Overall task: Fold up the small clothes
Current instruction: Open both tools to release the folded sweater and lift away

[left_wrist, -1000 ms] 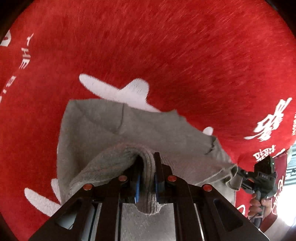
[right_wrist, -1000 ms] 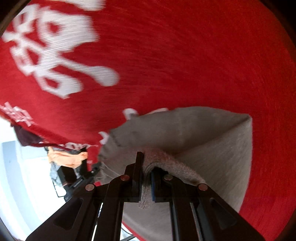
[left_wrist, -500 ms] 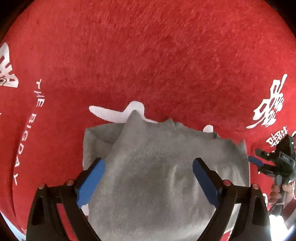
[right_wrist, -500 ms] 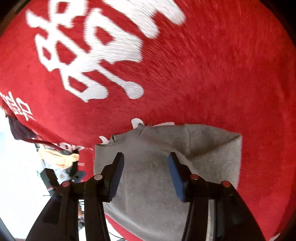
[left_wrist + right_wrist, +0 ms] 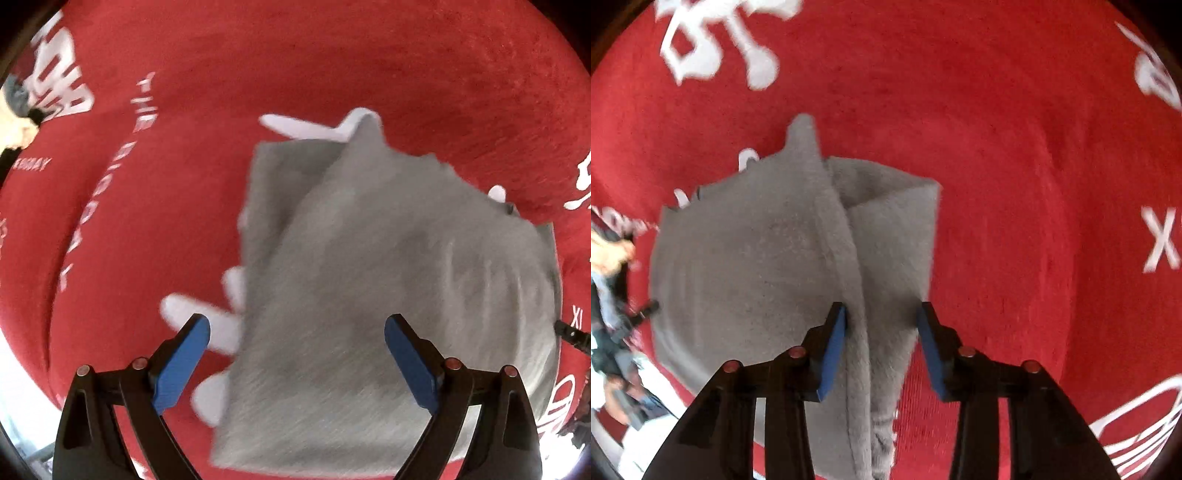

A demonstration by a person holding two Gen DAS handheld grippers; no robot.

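Lying folded on the red cloth (image 5: 369,66), the grey garment (image 5: 388,295) is released: left tongs (image 5: 297,354) are held wide, right tongs (image 5: 881,343) half-open, just narrowing; its loose flap could be snagged and unfolded

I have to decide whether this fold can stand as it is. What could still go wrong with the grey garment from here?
1. The top layer of the grey garment lies askew, with the under layer showing along one side, so the fold may end up uneven.
2. The right gripper is open astride the raised fold edge, its jaws just narrowing; it could snag and drag that edge.
3. The left gripper hangs wide open above the cloth, so nothing pins it down if it is pulled.
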